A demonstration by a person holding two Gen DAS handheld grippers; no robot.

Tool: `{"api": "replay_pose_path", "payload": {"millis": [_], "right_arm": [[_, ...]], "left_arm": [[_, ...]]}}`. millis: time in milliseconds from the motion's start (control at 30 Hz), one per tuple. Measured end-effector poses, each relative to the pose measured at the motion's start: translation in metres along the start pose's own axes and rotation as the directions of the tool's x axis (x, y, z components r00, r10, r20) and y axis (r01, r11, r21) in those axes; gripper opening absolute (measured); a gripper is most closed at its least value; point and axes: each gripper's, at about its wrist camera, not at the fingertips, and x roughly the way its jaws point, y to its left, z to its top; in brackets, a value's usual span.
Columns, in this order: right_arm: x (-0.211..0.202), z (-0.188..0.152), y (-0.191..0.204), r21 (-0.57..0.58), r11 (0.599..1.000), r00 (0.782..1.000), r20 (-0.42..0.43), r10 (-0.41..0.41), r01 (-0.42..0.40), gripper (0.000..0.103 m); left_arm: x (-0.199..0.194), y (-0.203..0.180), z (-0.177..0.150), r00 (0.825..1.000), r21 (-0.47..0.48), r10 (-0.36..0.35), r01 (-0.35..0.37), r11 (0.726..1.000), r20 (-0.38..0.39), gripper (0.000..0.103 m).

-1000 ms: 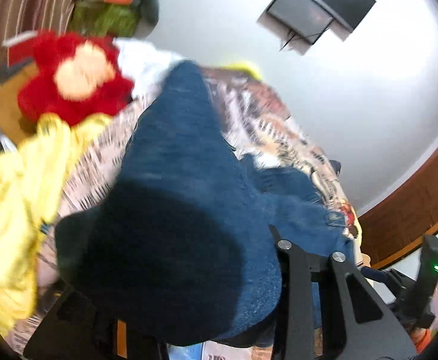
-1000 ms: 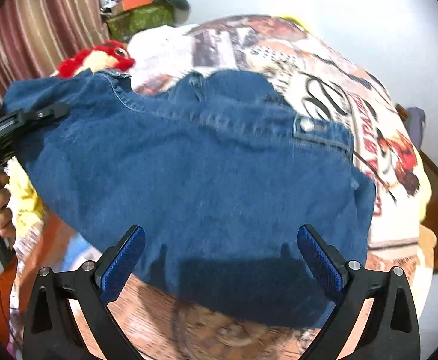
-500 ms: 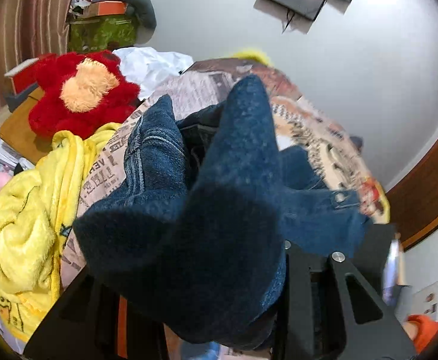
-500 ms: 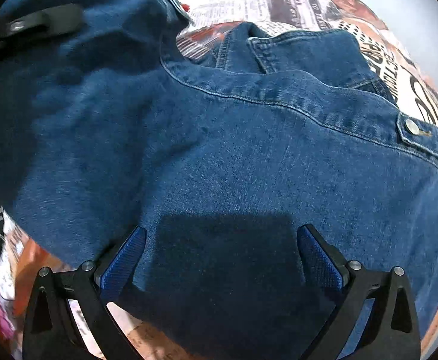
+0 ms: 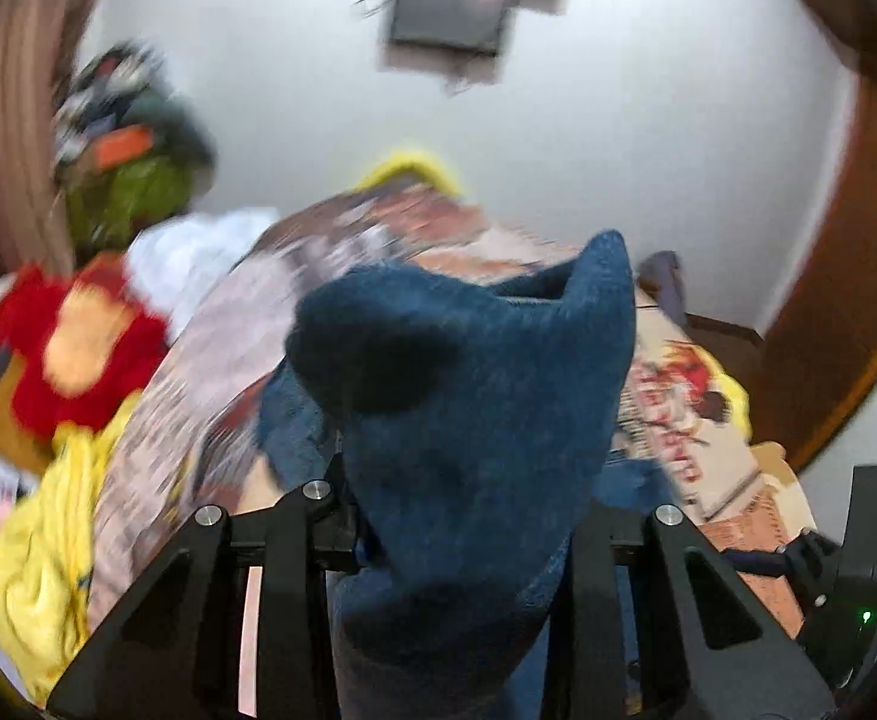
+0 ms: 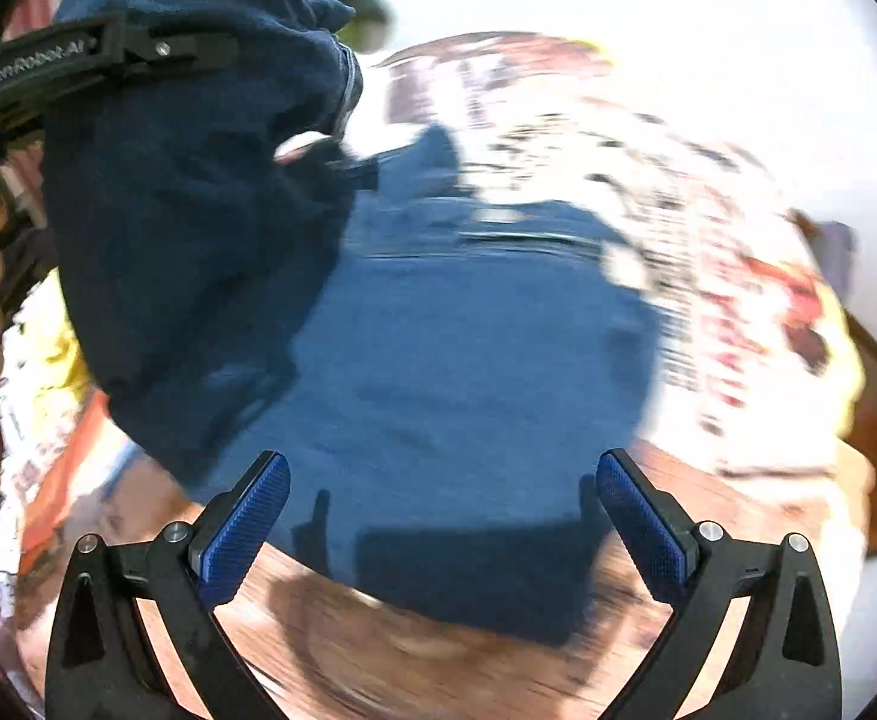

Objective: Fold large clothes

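Note:
A pair of blue denim jeans point(image 6: 468, 360) lies on the printed bedspread point(image 6: 708, 252). My left gripper point(image 5: 456, 516) holds a bunched part of the jeans point(image 5: 468, 408), which covers the gap between its fingers and drapes over them. In the right wrist view the left gripper point(image 6: 102, 54) is at the upper left with denim hanging from it, lifted above the flat part. My right gripper point(image 6: 438, 516) is open and empty, just above the near edge of the jeans.
A red plush toy point(image 5: 72, 348) and a yellow blanket point(image 5: 36, 552) lie left of the bed. White cloth point(image 5: 192, 252) and a cluttered green pile point(image 5: 132, 180) are behind them. A screen point(image 5: 450, 12) hangs on the wall. Wooden furniture point(image 5: 846, 312) stands at the right.
My left gripper has swung the held denim up and toward the far side, leaving one flat layer on the bed. The right gripper has pulled back and stays open.

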Motion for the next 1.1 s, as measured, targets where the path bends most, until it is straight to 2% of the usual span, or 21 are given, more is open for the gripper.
{"api": "replay_pose_path", "payload": {"millis": [67,167,233,300,367,400,433,600,667,733,767,800,867,900,967,1033,1100], "right_arm": [[-0.015,-0.011,-0.028,0.040,0.998,0.999,0.016,-0.040,0.039,0.102],[-0.038,-0.030,-0.062,0.117,0.991,0.997,0.022,-0.068,0.065,0.102],[-0.054,-0.044,-0.075,0.165,0.984,0.997,0.023,-0.076,0.071,0.102],[-0.063,-0.056,-0.088,0.204,0.976,0.997,0.024,-0.078,0.072,0.102],[-0.071,-0.067,-0.098,0.236,0.969,0.997,0.024,-0.080,0.072,0.102],[-0.075,-0.073,-0.102,0.252,0.965,0.996,0.027,-0.081,0.072,0.102],[-0.076,-0.075,-0.105,0.263,0.962,0.996,0.029,-0.083,0.072,0.102],[-0.088,-0.095,-0.112,0.286,0.955,0.995,0.041,-0.094,0.078,0.102],[-0.087,-0.096,-0.113,0.291,0.953,0.994,0.041,-0.098,0.082,0.102],[-0.085,-0.096,-0.115,0.296,0.952,0.995,0.044,-0.093,0.076,0.102],[-0.086,-0.096,-0.116,0.297,0.952,0.995,0.047,-0.091,0.073,0.102],[-0.088,-0.095,-0.115,0.298,0.952,0.995,0.053,-0.090,0.070,0.102],[-0.091,-0.091,-0.114,0.295,0.953,0.994,0.068,-0.087,0.063,0.102],[-0.095,-0.089,-0.111,0.289,0.955,0.993,0.078,-0.088,0.062,0.102],[-0.099,-0.084,-0.107,0.279,0.958,0.992,0.093,-0.091,0.061,0.102],[-0.104,-0.077,-0.102,0.271,0.962,0.990,0.115,-0.082,0.048,0.102],[-0.107,-0.069,-0.096,0.267,0.963,0.989,0.135,-0.059,0.021,0.102]], "left_arm": [[0.000,-0.038,0.001,0.999,0.084,-0.034,0.031,0.996,0.024,0.031],[0.004,-0.089,-0.012,0.997,0.206,-0.079,0.076,0.976,0.006,0.031],[0.013,-0.119,-0.032,0.994,0.299,-0.104,0.111,0.948,-0.040,0.031],[0.028,-0.139,-0.054,0.987,0.365,-0.112,0.148,0.919,-0.119,0.031],[0.050,-0.153,-0.078,0.966,0.408,-0.102,0.194,0.892,-0.237,0.031],[0.059,-0.155,-0.092,0.953,0.408,-0.094,0.211,0.888,-0.289,0.032],[0.061,-0.154,-0.099,0.947,0.405,-0.097,0.221,0.887,-0.305,0.032],[0.043,-0.149,-0.112,0.946,0.418,-0.113,0.239,0.877,-0.305,0.034],[0.035,-0.149,-0.116,0.950,0.436,-0.092,0.222,0.872,-0.299,0.034],[0.028,-0.149,-0.120,0.957,0.462,-0.045,0.179,0.869,-0.288,0.039],[0.025,-0.148,-0.122,0.956,0.468,-0.028,0.168,0.867,-0.291,0.047],[0.020,-0.143,-0.123,0.947,0.447,-0.050,0.195,0.873,-0.316,0.067],[0.013,-0.132,-0.120,0.922,0.361,-0.151,0.285,0.888,-0.357,0.087],[0.004,-0.126,-0.117,0.912,0.308,-0.203,0.320,0.896,-0.357,0.088],[-0.007,-0.118,-0.111,0.909,0.273,-0.226,0.331,0.903,-0.351,0.088],[-0.019,-0.106,-0.103,0.915,0.249,-0.237,0.325,0.912,-0.327,0.088],[-0.027,-0.091,-0.092,0.934,0.225,-0.224,0.290,0.930,-0.280,0.091]]}}
